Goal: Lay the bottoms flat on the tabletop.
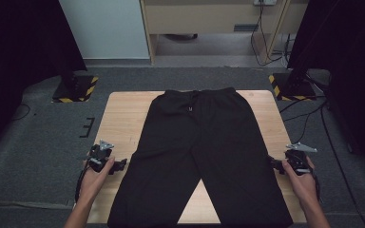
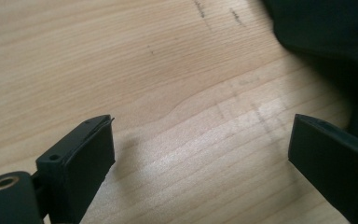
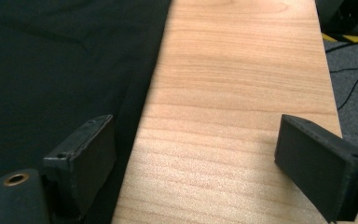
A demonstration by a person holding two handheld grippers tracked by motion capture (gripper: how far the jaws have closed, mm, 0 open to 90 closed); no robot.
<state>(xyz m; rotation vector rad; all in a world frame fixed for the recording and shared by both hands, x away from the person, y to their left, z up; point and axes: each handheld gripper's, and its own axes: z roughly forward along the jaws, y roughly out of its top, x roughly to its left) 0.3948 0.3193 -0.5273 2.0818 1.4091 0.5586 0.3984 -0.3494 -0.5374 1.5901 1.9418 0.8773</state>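
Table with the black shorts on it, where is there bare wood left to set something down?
Bare wood on the table runs in a strip left of the black shorts, by the left tongs, and a narrower strip right of them by the right tongs. A small wedge lies between the legs. The middle is covered.

Left tongs [image 1: 122, 164]: black body, with a grey three-cornered plate on top showing small dark holes. A black cable trails from the rear along the forearm. In the left gripper view, two flat, black, rectangular jaw blocks show slightly rough pad faces; one small round hole sits near the top edge of the left block, and a brass-ringed screw hole sits in the rounded black part at lower left.

Right tongs [image 1: 272, 163]: same black build, grey three-cornered plate and black cable. The right gripper view shows matching black blocks, each with a small hole, and a brass-ringed hole at lower left.

Forearms: bare, no sleeves visible.
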